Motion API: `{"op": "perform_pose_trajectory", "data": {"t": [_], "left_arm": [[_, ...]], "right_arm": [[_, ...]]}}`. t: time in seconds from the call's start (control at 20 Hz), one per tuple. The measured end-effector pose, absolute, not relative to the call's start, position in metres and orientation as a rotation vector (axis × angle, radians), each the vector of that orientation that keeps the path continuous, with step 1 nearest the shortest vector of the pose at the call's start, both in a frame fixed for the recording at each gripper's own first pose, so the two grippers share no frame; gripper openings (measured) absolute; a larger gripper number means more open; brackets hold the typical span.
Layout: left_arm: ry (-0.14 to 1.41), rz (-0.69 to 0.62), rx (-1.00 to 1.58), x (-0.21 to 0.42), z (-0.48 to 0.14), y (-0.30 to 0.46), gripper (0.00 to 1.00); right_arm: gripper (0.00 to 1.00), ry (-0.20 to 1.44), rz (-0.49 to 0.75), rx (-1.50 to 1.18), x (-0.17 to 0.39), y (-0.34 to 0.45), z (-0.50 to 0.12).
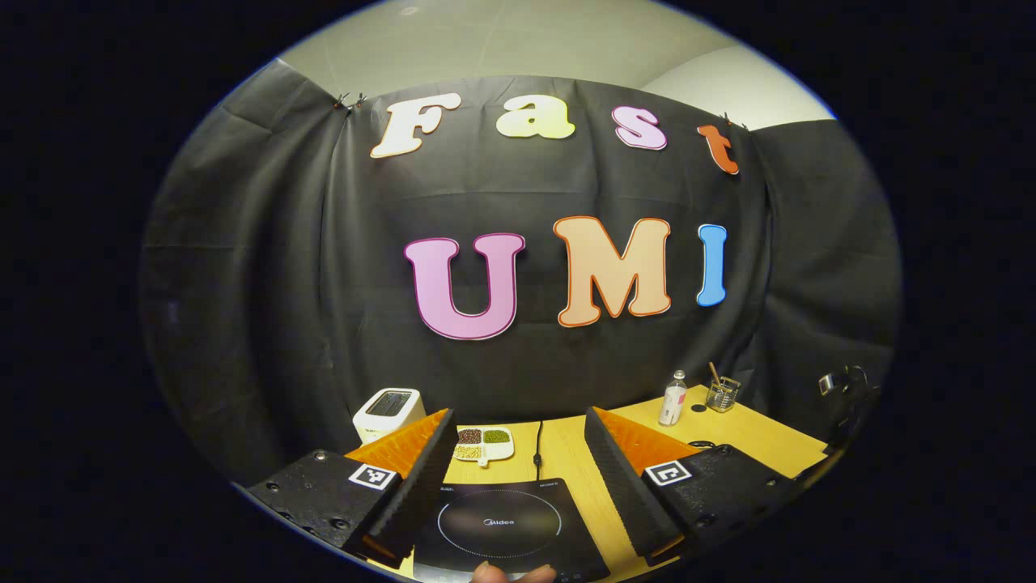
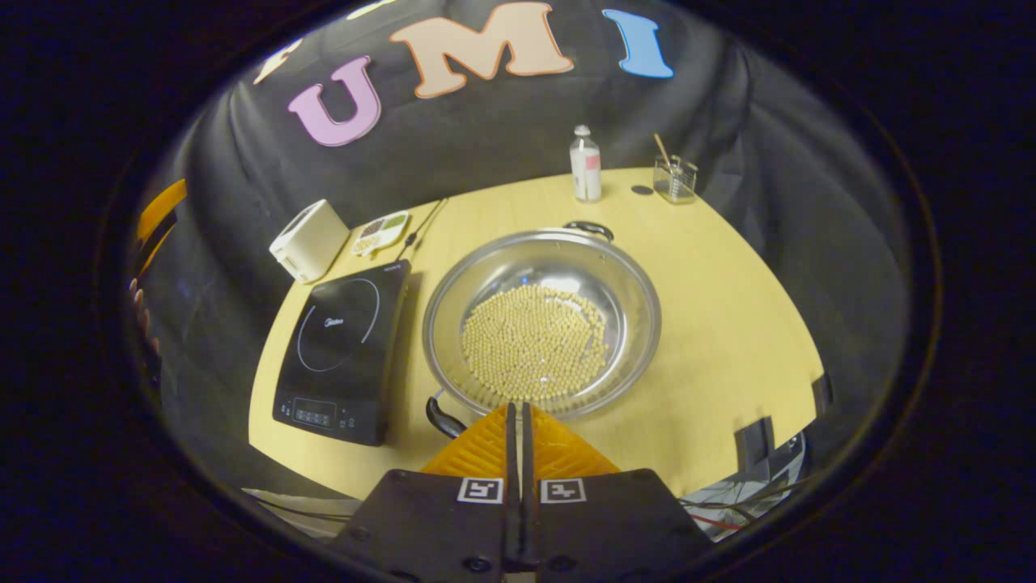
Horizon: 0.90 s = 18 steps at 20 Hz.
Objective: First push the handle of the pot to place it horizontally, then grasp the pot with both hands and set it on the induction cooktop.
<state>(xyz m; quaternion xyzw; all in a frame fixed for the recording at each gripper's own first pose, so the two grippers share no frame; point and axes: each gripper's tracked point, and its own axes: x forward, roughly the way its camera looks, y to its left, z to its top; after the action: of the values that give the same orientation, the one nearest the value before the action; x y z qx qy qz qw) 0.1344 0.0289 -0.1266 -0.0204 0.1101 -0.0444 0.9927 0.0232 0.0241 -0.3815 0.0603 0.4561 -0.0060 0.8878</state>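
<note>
- On the tabletop (image 2: 728, 324), beside the induction cooktop (image 2: 344, 356), sits the pot (image 2: 541, 324) of beans.
- Right tool (image 2: 515, 421), fingers together, apparently above the near handle (image 2: 443, 417): a hard shove could spill beans.
- Left tool (image 1: 518, 461) apart over cooktop.

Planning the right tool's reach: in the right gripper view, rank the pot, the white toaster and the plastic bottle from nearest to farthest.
From the right tool:
1. Pot, directly ahead.
2. Toaster, far left.
3. Bottle, at the table's back edge.

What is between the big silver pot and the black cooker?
Just bare yellow table lies between the pot and the induction cooktop, seen in the right gripper view.
</note>
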Motion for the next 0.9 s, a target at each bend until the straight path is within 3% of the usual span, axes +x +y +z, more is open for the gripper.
{"op": "perform_pose_trajectory", "data": {"t": [0.35, 0.9], "left_arm": [[0.209, -0.151, -0.058, 0.148, -0.138, 0.044, 0.96], [0.213, -0.176, -0.058, 0.152, -0.147, 0.055, 0.95]], "right_arm": [[0.03, 1.084, -0.140, 0.130, 0.006, 0.025, -0.435], [0.03, 1.152, -0.182, 0.103, 0.010, 0.042, -0.464]]}}
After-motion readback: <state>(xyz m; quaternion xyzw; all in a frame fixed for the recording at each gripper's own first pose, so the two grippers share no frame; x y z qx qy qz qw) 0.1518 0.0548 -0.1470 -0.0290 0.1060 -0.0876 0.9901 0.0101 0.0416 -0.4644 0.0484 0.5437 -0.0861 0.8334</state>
